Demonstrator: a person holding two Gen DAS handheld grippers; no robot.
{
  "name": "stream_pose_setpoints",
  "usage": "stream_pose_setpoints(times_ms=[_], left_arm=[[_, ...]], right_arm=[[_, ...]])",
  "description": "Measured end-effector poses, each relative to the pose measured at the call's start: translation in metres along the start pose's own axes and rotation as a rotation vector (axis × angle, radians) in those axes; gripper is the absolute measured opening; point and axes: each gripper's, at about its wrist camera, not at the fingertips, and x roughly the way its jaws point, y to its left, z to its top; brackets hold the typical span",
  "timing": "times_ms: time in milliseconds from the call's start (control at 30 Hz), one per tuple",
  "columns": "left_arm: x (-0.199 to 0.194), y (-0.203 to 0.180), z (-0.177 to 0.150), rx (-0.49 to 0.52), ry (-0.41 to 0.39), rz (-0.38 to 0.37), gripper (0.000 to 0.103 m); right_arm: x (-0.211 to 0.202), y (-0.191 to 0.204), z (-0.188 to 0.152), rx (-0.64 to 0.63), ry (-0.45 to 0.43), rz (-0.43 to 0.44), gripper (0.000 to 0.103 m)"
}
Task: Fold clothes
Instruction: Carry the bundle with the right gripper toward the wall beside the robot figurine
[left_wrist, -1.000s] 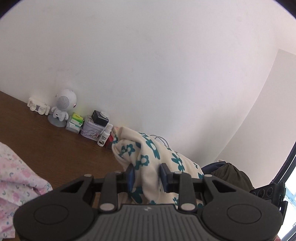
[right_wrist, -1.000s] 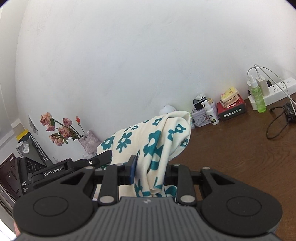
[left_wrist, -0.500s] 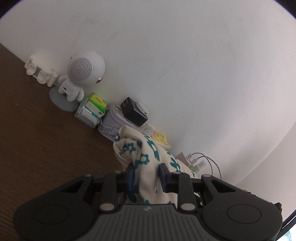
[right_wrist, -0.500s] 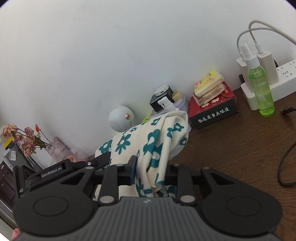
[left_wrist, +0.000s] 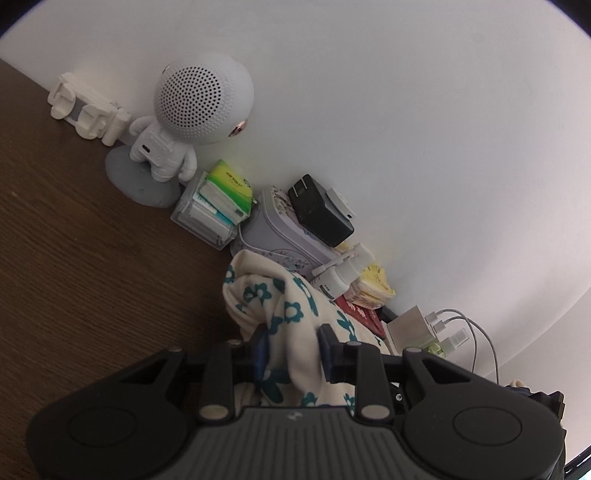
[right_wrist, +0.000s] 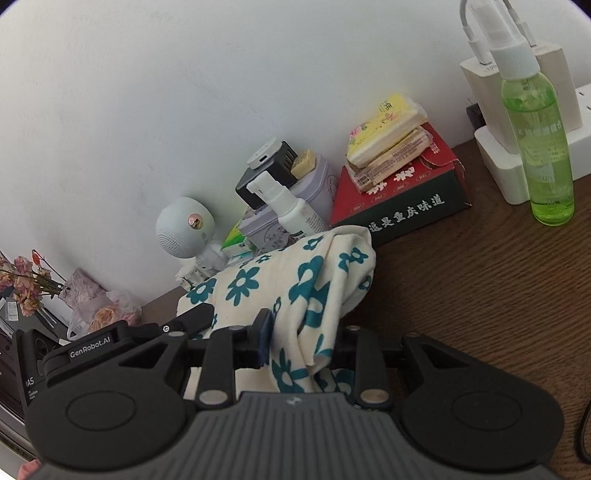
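Item: floral garment (left_wrist: 295, 314) | left claw (left_wrist: 291, 354): clamped on it | right claw (right_wrist: 301, 343): clamped on it, likely another edge | table (left_wrist: 92, 277): brown, 9 o'clock

Plain white wall (left_wrist: 369, 92), dark wood-grain table (right_wrist: 480, 295) against it, soft even light

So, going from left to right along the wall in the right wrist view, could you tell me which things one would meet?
Dried flowers → round white speaker figure → white pump bottle → red and green box → green spray bottle.
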Motion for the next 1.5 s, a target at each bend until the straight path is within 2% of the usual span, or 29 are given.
stream_pose_setpoints(times_ms=[367, 467, 600, 667, 733, 800, 867, 900, 933, 1000, 1100, 1200, 1267, 1367, 1500], left_arm=[[0.002, 0.006, -0.004, -0.041, 0.029, 0.003, 0.029], [0.002, 0.007, -0.005, -0.048, 0.034, 0.009, 0.03], [-0.001, 0.009, -0.005, -0.062, 0.018, 0.027, 0.046], [-0.009, 0.007, -0.003, -0.062, -0.019, 0.023, 0.047], [-0.023, -0.001, 0.0, -0.03, -0.1, 0.017, 0.054], [-0.037, -0.012, 0.003, 0.049, -0.195, 0.028, 0.055], [-0.043, -0.029, 0.001, 0.163, -0.253, 0.04, 0.053], [-0.044, -0.036, 0.0, 0.218, -0.268, 0.033, 0.047], [-0.042, -0.044, -0.003, 0.267, -0.262, 0.032, 0.03], [-0.035, -0.054, -0.009, 0.332, -0.231, 0.062, 0.015], [-0.021, -0.06, -0.018, 0.396, -0.169, 0.124, 0.015], [-0.007, -0.052, -0.022, 0.395, -0.087, 0.178, 0.014], [-0.001, -0.041, -0.021, 0.345, -0.042, 0.174, 0.014], [-0.002, -0.027, -0.018, 0.272, -0.017, 0.148, 0.014], [-0.006, -0.03, -0.02, 0.293, -0.034, 0.151, 0.014]], right_arm=[[-0.004, 0.007, -0.005, -0.01, 0.0, -0.017, 0.028], [-0.002, 0.005, -0.006, -0.005, 0.003, -0.022, 0.031], [-0.003, 0.001, -0.006, 0.011, -0.006, -0.026, 0.043], [-0.009, -0.001, -0.004, 0.031, -0.025, -0.026, 0.051], [-0.021, -0.001, 0.0, 0.032, -0.072, -0.033, 0.052], [-0.036, 0.008, 0.004, -0.019, -0.153, -0.044, 0.054], [-0.044, 0.022, 0.005, -0.098, -0.217, -0.047, 0.054], [-0.046, 0.031, 0.005, -0.148, -0.242, -0.044, 0.054], [-0.047, 0.04, 0.004, -0.198, -0.264, -0.043, 0.053], [-0.035, 0.057, -0.001, -0.287, -0.249, -0.072, 0.052], [-0.012, 0.071, -0.005, -0.362, -0.195, -0.133, 0.044], [0.005, 0.069, -0.005, -0.379, -0.15, -0.187, 0.039], [0.008, 0.068, -0.008, -0.379, -0.133, -0.198, 0.039], [0.014, 0.066, -0.012, -0.382, -0.113, -0.213, 0.039], [0.015, 0.071, -0.017, -0.415, -0.118, -0.233, 0.039]])
